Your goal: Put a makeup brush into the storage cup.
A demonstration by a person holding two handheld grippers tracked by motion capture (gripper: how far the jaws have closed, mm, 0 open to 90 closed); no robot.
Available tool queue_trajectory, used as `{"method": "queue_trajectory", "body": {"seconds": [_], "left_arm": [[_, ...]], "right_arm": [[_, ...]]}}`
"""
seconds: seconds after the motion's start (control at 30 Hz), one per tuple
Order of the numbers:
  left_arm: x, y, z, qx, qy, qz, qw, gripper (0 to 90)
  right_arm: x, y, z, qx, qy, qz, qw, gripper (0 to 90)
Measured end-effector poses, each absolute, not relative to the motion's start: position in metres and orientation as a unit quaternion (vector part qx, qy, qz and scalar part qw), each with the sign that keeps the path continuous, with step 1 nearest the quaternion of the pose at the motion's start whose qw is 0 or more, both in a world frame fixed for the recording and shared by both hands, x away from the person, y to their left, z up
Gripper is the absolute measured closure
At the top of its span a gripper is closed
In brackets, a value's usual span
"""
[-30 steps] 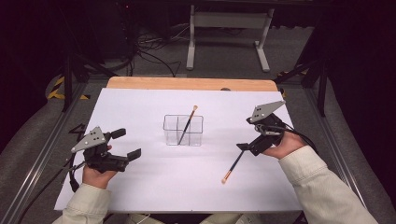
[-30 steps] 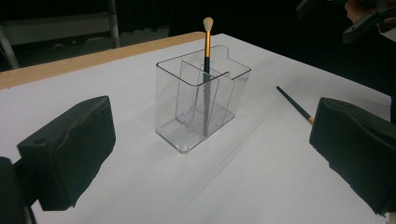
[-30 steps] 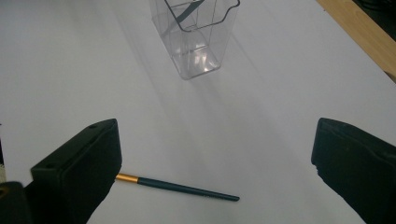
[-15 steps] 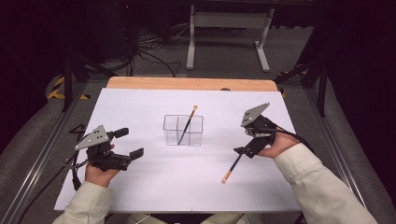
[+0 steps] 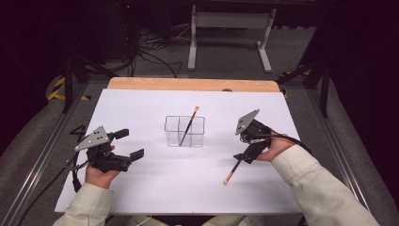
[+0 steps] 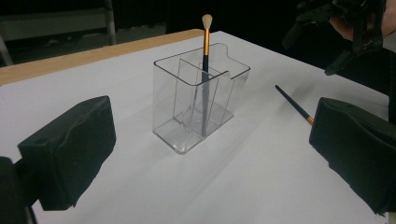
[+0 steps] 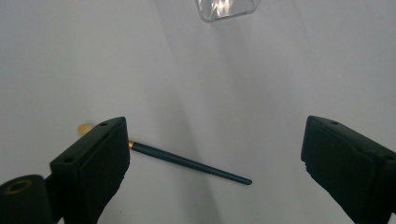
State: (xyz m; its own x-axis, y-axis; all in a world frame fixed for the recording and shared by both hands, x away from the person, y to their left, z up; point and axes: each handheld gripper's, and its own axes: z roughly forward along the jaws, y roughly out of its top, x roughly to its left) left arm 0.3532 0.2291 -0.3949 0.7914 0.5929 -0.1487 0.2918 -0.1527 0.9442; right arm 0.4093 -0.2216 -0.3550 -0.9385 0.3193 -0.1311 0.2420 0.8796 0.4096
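Your left gripper rests low at the left of the white table cover, its jaws spread wide with nothing between them; seen along them in the left gripper view, the clear divided holder stands upright well ahead, apart from both pads. One brush already leans in that holder, dark handle down in a middle compartment and pale bristle tip up, tilted toward the far right. To the right of the holder, near the front of the cover, the second brush lies flat on the sheet, its tan bristle end toward you and its dark handle running up and away under your right gripper. That gripper hangs tipped down over the handle; its jaws have just been closing slightly, yet they stand wide, and in the right gripper view the lying brush sits between them on the sheet, its gold ferrule hidden at the left pad while the pointed handle end stops well short of the right pad. Neither pad presses on it. Beyond the cover, a strip of bare wooden tabletop shows at the far edge. Behind it the room is dark: a grey floor with loose cables and a metal stand.
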Motion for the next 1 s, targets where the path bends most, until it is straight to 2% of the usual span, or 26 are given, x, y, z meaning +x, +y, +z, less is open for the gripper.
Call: {"method": "queue_trajectory", "body": {"seconds": [1.0], "left_arm": [[0.351, 0.231, -0.394, 0.746, 0.299, 0.128, 0.582, 0.8]], "right_arm": [[0.412, -0.209, -0.390, 0.138, 0.980, 0.130, 0.055, 7.3]]}}
